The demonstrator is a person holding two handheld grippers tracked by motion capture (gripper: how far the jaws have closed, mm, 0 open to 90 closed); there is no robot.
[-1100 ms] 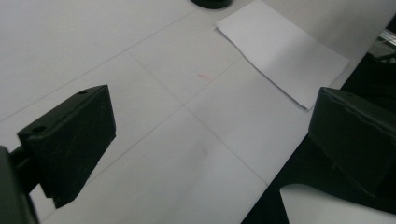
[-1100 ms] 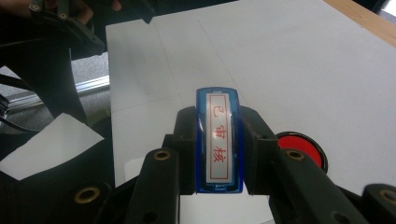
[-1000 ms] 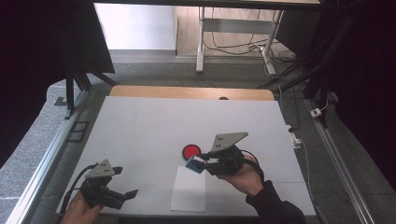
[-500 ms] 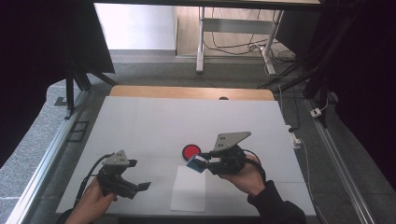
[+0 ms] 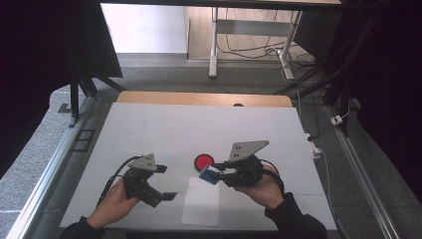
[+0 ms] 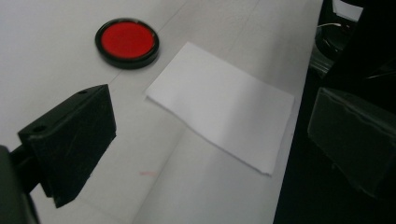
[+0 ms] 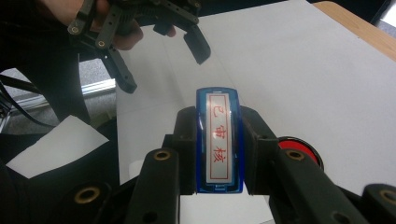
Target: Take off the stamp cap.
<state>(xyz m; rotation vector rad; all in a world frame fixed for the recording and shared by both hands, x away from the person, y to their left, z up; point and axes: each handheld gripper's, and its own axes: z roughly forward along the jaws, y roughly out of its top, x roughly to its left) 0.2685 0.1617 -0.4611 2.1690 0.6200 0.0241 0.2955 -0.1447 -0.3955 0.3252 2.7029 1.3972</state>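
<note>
At frame centre, your right gripper [image 5: 213, 173] pinches the blue stamp [image 7: 218, 140] beside the red ink pad [image 5: 203, 161]. Your left gripper [image 5: 168, 182], jaws spread, has moved right toward the paper [image 5: 201, 206].

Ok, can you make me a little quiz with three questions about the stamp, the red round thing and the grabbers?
1. Where is the sheet of paper?
A. at the table's near edge, between the two hands
B. at the far wooden edge
C. on top of the ink pad

2. What colour is the ink pad inside?
A. green
B. red
C. yellow

3. What is the right gripper doing?
A. resting open on the table
B. pinching the paper
C. clamped shut on the blue stamp

Answers: 1 A, the high view shows the paper by the near edge. 2 B, a red disc in a black rim. 3 C, the right gripper view shows both jaws pressing the stamp's sides.
</note>
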